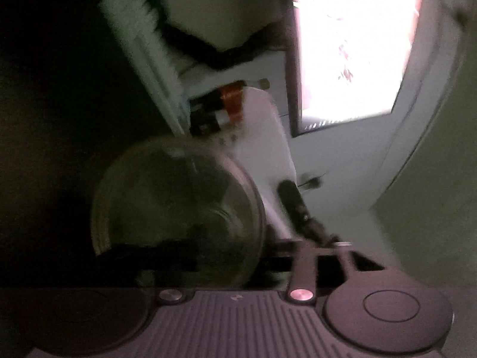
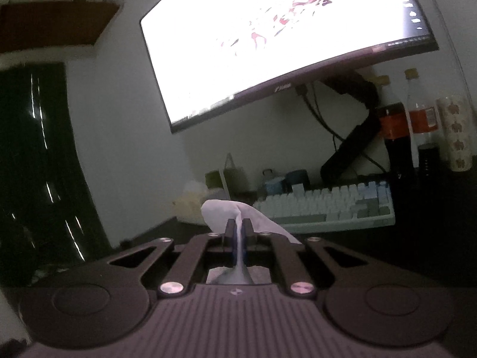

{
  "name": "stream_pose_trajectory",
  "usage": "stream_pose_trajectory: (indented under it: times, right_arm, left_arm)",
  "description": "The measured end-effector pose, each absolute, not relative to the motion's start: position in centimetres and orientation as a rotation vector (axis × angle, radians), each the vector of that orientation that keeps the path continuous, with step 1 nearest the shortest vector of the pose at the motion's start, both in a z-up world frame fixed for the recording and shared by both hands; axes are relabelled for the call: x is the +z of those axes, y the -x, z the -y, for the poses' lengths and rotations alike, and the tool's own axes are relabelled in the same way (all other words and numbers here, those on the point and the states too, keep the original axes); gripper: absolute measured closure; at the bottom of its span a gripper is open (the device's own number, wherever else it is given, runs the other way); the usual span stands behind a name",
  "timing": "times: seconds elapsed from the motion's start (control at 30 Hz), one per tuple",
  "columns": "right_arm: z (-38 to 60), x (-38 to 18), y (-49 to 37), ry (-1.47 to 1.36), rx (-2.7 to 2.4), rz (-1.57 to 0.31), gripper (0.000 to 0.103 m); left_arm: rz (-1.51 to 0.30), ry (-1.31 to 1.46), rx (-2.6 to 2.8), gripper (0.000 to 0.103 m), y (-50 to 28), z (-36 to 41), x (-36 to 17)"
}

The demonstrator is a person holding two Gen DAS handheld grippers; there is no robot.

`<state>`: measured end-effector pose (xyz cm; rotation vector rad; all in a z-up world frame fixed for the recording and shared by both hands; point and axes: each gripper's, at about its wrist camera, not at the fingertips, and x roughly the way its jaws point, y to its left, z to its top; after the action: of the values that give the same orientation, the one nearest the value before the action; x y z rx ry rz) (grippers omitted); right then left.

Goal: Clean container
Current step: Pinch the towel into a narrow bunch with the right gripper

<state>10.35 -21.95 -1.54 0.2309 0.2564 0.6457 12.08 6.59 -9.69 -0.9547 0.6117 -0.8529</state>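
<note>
One glass container (image 1: pixel 179 211) sits in my left tongs (image 1: pixel 208 256), lifted off the desk and tilted so its mouth faces the camera; the view is dark and blurred, so I judge the grip from the rim crossing the fingers. My right tongs (image 2: pixel 238 232) are pinched narrow on a white tissue (image 2: pixel 220 211), held above the desk's near edge, well short of the keyboard (image 2: pixel 328 205) and bottles (image 2: pixel 396 137) under the monitor (image 2: pixel 283 38). To wipe well, I'd steady the glass, feed the tissue inside, and sweep around the wall with light pressure.
</note>
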Motion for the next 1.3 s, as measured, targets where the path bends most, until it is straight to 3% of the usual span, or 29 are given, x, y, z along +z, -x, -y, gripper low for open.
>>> stream_pose_trajectory:
  times: [0.4, 0.57, 0.77, 0.83, 0.9, 1.07, 1.23, 1.27, 1.3]
  right_arm:
    - [19.2, -4.3, -9.8, -0.092, 0.620, -0.255, 0.098]
    - [19.4, -4.6, -10.5, -0.087, 0.573, -0.247, 0.098]
    - [19.4, -3.5, -8.6, -0.056, 0.549, -0.198, 0.098]
    - [19.2, -3.0, -7.7, -0.047, 0.555, -0.175, 0.098]
    - [19.2, -2.5, -7.1, -0.050, 0.561, -0.160, 0.098]
    - [19.7, -1.8, -6.4, -0.075, 0.561, -0.134, 0.098]
    - [19.9, -1.8, -6.6, -0.094, 0.568, -0.144, 0.098]
    - [19.9, -1.8, -6.7, -0.098, 0.575, -0.150, 0.098]
    - [19.9, -1.9, -6.7, -0.103, 0.580, -0.155, 0.098]
  left_arm:
    - [-0.538, 0.094, -0.784, 0.050, -7.5, -0.4, -7.1]
    - [-0.520, -0.066, -0.671, 0.060, -5.9, 0.6, -6.4]
    - [-0.527, -0.058, -0.644, 0.075, -6.2, 1.0, -5.9]
    - [-0.535, 0.064, -0.713, 0.088, -6.9, 0.1, -6.1]
    - [-0.564, 0.249, -0.791, 0.091, -8.0, -1.5, -6.5]
    - [-0.533, 0.394, -0.790, 0.097, -8.1, -3.0, -6.5]
    - [-0.548, 0.559, -0.772, 0.094, -8.9, -4.4, -7.3]
    - [-0.535, 0.546, -0.739, 0.090, -8.9, -4.1, -7.1]
    - [-0.527, 0.511, -0.692, 0.075, -9.2, -3.4, -6.8]
